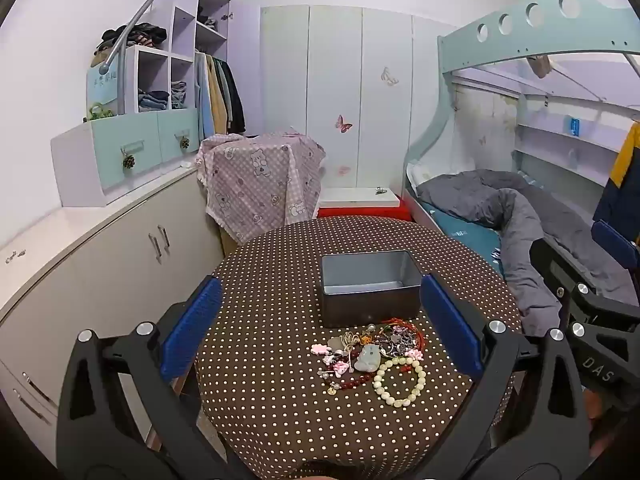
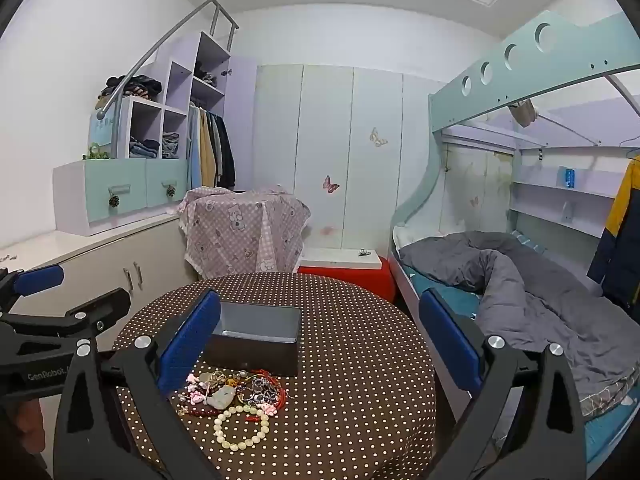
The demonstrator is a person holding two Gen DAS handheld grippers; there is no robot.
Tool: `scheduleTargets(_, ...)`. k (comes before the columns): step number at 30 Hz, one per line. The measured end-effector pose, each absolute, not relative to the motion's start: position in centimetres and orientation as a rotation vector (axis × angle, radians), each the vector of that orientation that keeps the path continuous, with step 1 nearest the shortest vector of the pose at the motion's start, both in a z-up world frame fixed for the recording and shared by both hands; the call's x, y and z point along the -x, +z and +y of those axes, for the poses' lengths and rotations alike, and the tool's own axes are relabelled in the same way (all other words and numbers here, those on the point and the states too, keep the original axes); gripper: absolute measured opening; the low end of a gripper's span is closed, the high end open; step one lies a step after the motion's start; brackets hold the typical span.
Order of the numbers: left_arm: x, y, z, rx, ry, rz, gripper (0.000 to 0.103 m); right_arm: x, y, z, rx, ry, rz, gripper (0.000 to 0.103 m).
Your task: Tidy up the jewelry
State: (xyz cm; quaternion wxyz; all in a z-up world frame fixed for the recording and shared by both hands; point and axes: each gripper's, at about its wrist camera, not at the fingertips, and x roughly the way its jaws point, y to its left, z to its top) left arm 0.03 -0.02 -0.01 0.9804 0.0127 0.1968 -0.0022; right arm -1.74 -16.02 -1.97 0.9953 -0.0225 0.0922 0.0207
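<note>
Nearest to us were our own two black-framed grippers with blue ribbed pads: the left gripper (image 1: 320, 328) and the right gripper (image 2: 320, 344), each held above the near edge of the round table under its brown cloth with pale polka dots (image 1: 260, 400). Both had their jaws spread as wide as they went, with nothing between the pads and nothing touched; we judged that they stood ready for a first pick, not in the middle of one. Just beyond them lay the tangled heap of jewelry (image 1: 370, 350), a mix of red cords, dark beaded strands, small pink charms and a pale green carved pendant (image 1: 367, 360), with a cream-coloured bead bracelet (image 1: 400, 384) at the side of the heap closest to us and a dark red bead strand (image 1: 352, 382) next to it. Directly behind the heap, with the farthest pieces lying just at its near wall, stood the open rectangular grey metal tin (image 1: 370, 308), empty so far as we could see. We took its placement as deliberate: the container sat just behind the pile so that each piece needed only a short carry over the near wall. The left gripper framed the heap between its fingers, so we judged it the better placed to begin; in the right view the heap lay toward the left finger (image 2: 188, 348). The cream bracelet, lying loose at the edge, looked the easiest first piece, while the knotted cords seemed likely to drag neighbours along.
</note>
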Motion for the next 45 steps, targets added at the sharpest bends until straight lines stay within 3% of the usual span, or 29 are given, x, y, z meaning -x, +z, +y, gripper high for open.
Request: scheduleTargets(45, 0.2, -0.1, -0.1, -0.031, 0.015, 0.373, 0.097, 1.6, -2.8, -16.0, 0.063, 0.059, 0.179, 0.095)
